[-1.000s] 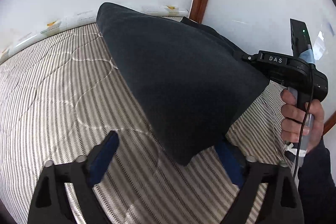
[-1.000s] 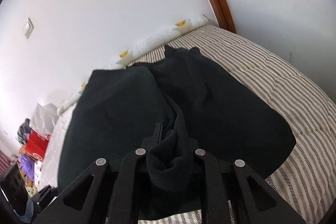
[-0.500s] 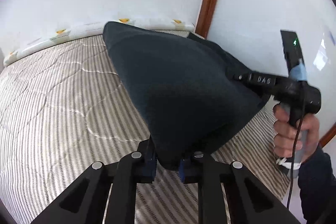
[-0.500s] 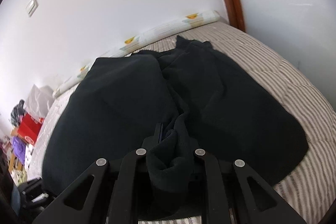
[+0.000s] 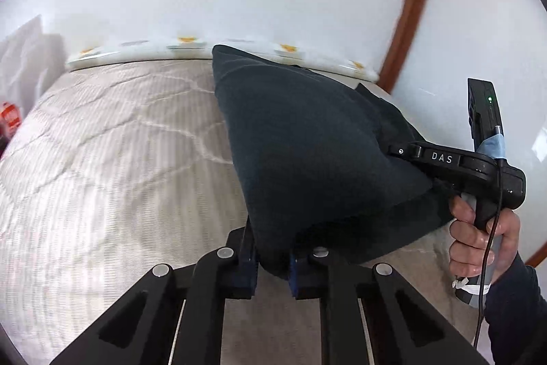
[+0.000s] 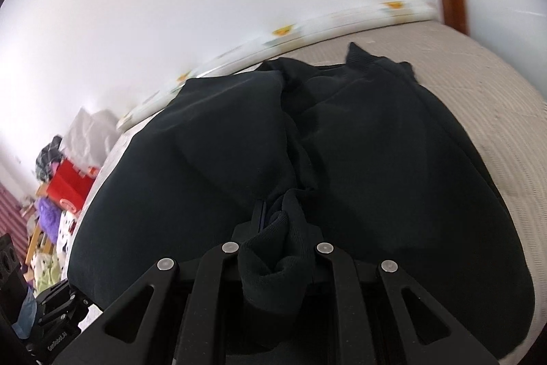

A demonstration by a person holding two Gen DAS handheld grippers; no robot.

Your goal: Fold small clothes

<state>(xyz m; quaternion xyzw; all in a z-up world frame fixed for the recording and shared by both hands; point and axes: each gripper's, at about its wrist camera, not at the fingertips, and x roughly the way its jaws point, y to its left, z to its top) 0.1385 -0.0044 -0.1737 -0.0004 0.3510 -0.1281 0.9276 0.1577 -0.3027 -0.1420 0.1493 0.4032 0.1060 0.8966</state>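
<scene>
— How far along is the folding?

— Early, I'd say. The dark navy fleece garment lies mostly spread on the striped quilted bed. The left tongs are clamped on its near corner, and the right tongs are clamped on a bunched ribbed edge.

— So no fold laid?

— None visible; the carry-over and smoothing remain.

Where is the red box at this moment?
In the right wrist view, the red box is at the far left, beyond the bed, amid clutter on the floor near the white wall.
</scene>
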